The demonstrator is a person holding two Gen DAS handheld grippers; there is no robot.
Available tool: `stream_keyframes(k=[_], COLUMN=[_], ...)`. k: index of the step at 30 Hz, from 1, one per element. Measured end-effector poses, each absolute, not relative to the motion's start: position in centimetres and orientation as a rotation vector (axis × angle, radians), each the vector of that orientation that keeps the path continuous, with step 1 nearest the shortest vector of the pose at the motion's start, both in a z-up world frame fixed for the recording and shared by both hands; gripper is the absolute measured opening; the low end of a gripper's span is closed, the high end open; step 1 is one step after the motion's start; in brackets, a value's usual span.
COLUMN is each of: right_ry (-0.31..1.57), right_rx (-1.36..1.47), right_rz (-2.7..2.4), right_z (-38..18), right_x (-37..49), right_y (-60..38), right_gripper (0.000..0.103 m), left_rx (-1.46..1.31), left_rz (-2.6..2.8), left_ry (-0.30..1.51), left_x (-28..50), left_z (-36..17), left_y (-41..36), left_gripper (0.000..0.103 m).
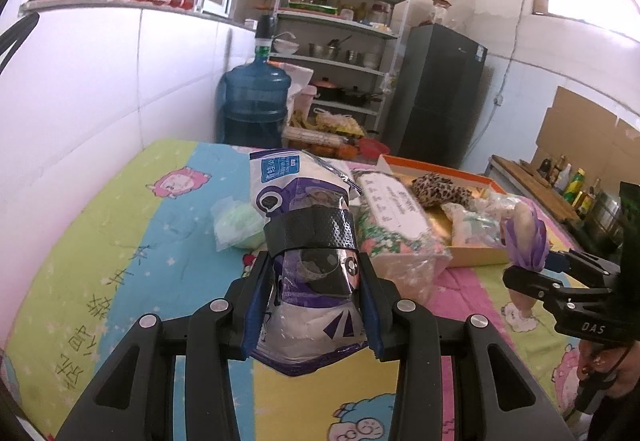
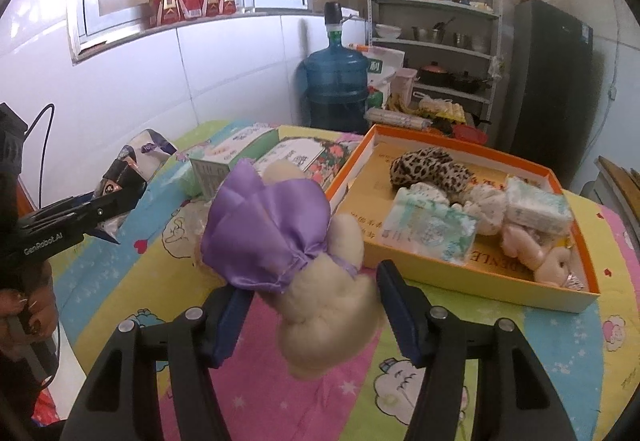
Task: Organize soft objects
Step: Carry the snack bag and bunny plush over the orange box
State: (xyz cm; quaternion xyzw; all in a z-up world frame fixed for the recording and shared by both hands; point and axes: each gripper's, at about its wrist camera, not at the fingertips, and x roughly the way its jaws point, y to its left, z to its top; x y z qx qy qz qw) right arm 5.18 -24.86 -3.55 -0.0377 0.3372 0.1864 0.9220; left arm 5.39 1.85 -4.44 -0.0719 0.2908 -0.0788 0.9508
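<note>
My left gripper is shut on a white and purple plastic pouch and holds it above the cartoon-print tablecloth. My right gripper is shut on a cream plush toy in a purple satin dress, held above the cloth to the left of the orange tray. The tray holds a leopard-print plush, soft packs and a pale plush. The toy and right gripper also show at the right of the left wrist view. The left gripper shows at the left of the right wrist view.
A floral tissue pack and a green pack in plastic lie on the cloth left of the tray. A green-and-white box stands there too. A water jug, shelves and a dark fridge stand behind the table.
</note>
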Motion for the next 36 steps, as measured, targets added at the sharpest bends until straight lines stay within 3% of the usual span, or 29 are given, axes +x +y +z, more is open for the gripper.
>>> stream_keyframes(k=[36], right_ry=[0.559], right_rx=[0.002], right_rz=[0.202], right_z=[-0.4], right_x=[5.8], right_y=[-35.4], right_gripper=[0.063], left_rx=[0.006], left_rz=[-0.369], left_ry=[0.533], left_x=[11.1], left_z=[-1.0], left_y=[-13.2], left_gripper=[0.042])
